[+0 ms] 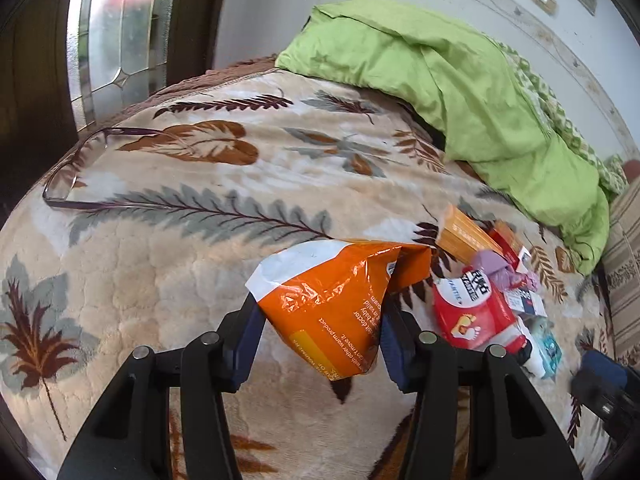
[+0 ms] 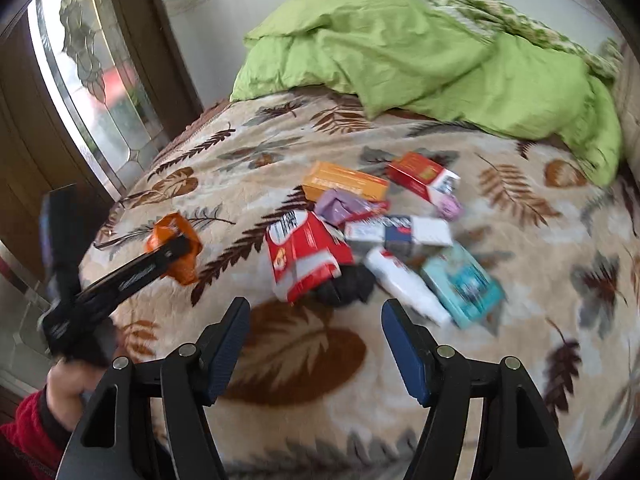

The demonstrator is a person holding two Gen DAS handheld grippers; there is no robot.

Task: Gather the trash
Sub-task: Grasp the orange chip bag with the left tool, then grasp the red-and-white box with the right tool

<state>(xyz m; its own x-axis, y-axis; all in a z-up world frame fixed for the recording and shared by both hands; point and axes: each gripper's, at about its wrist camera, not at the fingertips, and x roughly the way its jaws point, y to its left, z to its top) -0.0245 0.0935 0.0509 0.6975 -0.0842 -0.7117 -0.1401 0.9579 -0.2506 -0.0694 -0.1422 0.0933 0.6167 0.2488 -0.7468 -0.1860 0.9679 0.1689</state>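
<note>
Left gripper (image 1: 320, 344) clenched on an orange bag (image 1: 332, 304), blue pads pressed against both its creased sides, bag lifted clear of the leaf-print blanket (image 1: 168, 280). Same bag (image 2: 176, 248) seen from the right wrist at the tip of that gripper (image 2: 160, 258), to the left of the trash pile, with a hand (image 2: 68, 384) in a red sleeve (image 2: 24, 440) behind it. Right gripper (image 2: 316, 344) released, jaws standing apart over bare blanket (image 2: 500, 380) just short of the pile, nothing between the pads. Pile in the middle of the blanket: red packet (image 2: 304, 256) at its near left, black item (image 2: 348, 286) touching the packet's lower edge, white tube (image 2: 404, 284) and teal box (image 2: 464, 280) at its near right, white-and-blue carton (image 2: 400, 234) in the centre, purple wad (image 2: 340, 206) just behind, orange box (image 2: 344, 186) and red box (image 2: 422, 176) at the far side. Pile blurred, so print illegible and the black item possibly cloth. Green pillow (image 2: 400, 52) beyond the pile, at the head of the blanket. Glazed door (image 2: 92, 80) left of the pile, past the blanket's edge.
</note>
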